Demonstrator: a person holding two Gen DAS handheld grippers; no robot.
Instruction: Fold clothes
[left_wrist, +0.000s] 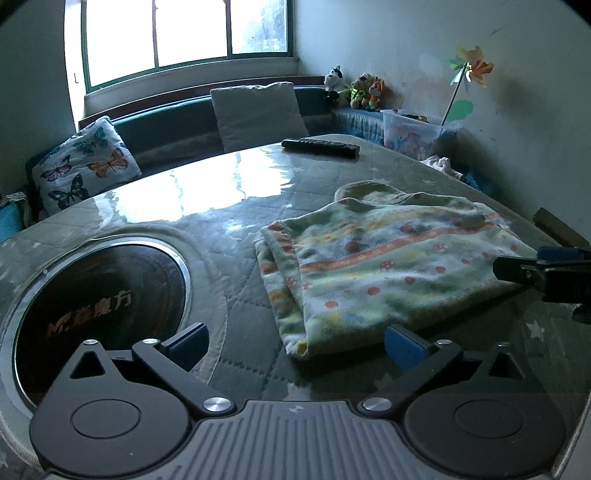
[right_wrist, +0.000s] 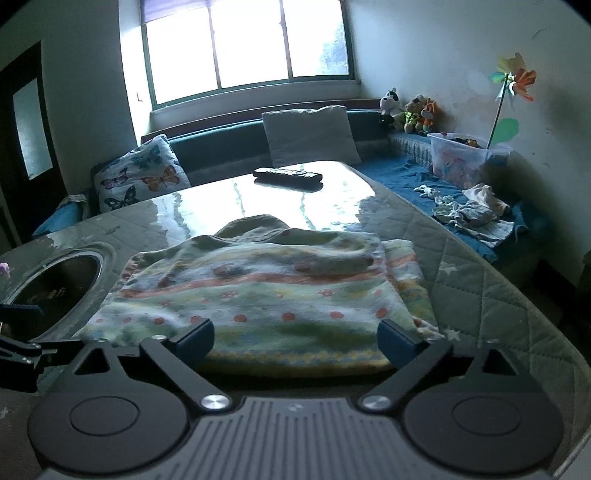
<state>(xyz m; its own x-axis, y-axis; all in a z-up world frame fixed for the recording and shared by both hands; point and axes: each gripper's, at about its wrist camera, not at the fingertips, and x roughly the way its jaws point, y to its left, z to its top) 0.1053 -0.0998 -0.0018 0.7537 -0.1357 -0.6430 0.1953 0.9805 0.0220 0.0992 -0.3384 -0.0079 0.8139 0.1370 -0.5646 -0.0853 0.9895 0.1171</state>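
The folded garment (right_wrist: 258, 295) is being left lying flat at the middle of the counter (right_wrist: 461, 266), both the left gripper (left_wrist: 295, 341) and right gripper (right_wrist: 297, 341) being held with jaws apart and empty at its lower edge, as if to free it.

Glossy quilted grey-green table cover (right_wrist: 472, 266) fills the lower frame, a round steel-rimmed dark inset (left_wrist: 99, 314) at lower left. Black remote control (right_wrist: 288, 174) lies at centre, far edge. Butterfly-print cushion (right_wrist: 140, 177) left, plain grey cushion (right_wrist: 310, 133) centre. Upper right: three plush toys (right_wrist: 410, 110), clear plastic bin (right_wrist: 465, 157), colourful pinwheel (right_wrist: 515, 79).
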